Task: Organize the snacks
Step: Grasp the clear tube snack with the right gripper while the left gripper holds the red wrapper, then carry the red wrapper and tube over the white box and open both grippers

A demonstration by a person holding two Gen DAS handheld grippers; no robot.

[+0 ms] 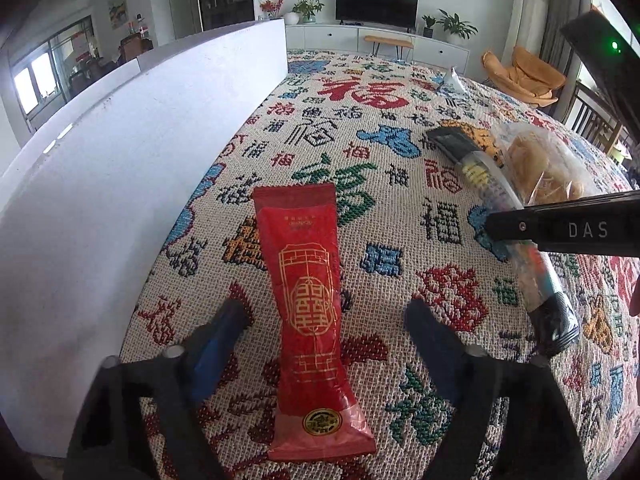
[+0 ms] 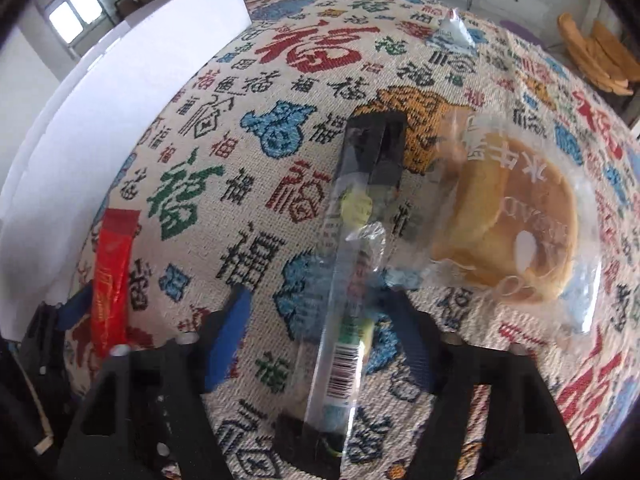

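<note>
While both tools are hanging over the patterned tablecloth [image 1: 384,184], I'm reading this as the very start of the sorting: nothing is looking put away yet. My left gripper [image 1: 324,316] is sitting spread wide, its blue-padded fingers [image 1: 218,344] flanking the red snack packet [image 1: 308,312] without touching it; the packet is lying flat on the cloth, just beside the white box wall [image 1: 120,184]. My right gripper [image 2: 320,312] is likewise splayed, straddling the long clear stick pack [image 2: 352,280] with the black ends, and I'm not seeing either pad pressing on it. Touching that stick on its right side is the bagged bread [image 2: 516,224], the clear wrapper overlapping the stick a little. Further off, near the far edge, a small silvery sachet [image 2: 450,34] is lying by itself, well apart from the rest.

So I'm counting four snacks loose on the cloth and none gathered. I'm judging the white box as the likely destination, though I'm unable to see inside it from either view, so whether anything is already in there I cannot tell.
</note>
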